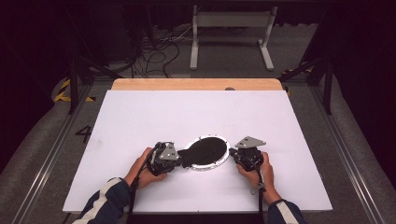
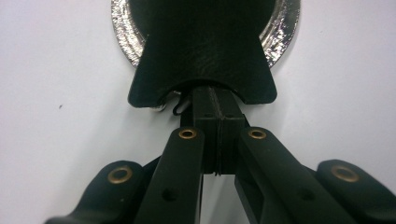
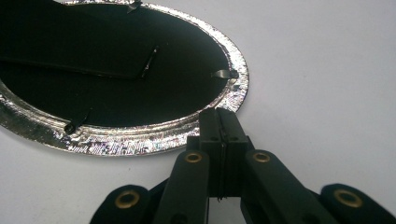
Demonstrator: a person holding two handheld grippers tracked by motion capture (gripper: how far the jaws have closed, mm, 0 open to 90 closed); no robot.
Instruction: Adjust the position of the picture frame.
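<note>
Two forearms in dark sleeves with pale stripes are brought in from the near edge of the white table [image 1: 140,121], and a gripper is held in each hand. The left hand [image 1: 142,170] is wrapped around the body of the left gripper [image 1: 173,158], which is laid low and close to level, its tips pointed across towards the other hand. The right hand [image 1: 257,172] is curled under the right gripper [image 1: 233,154], which is likewise kept low and turned inward, its grey three-cornered plate uppermost.

Between the two grippers an oval silver frame [image 1: 223,161] is laid flat on the table, its black backing board [image 1: 208,149] facing up. In the left gripper view, the jaws are seen pressed together, and their tips are tucked under the notched edge of the black flared stand flap [image 2: 201,60] that juts from the frame towards that gripper; whether anything is pinched between them cannot be told. In the right gripper view, the jaws of the right gripper [image 3: 219,116] are also closed flat against each other, with their tips set against the textured silver rim at the frame's near end. Small black metal tabs [image 3: 222,73] are seen bent over the backing just ahead of those tips.

Farther off, a wooden strip [image 1: 196,84] runs along the table's far edge.
</note>
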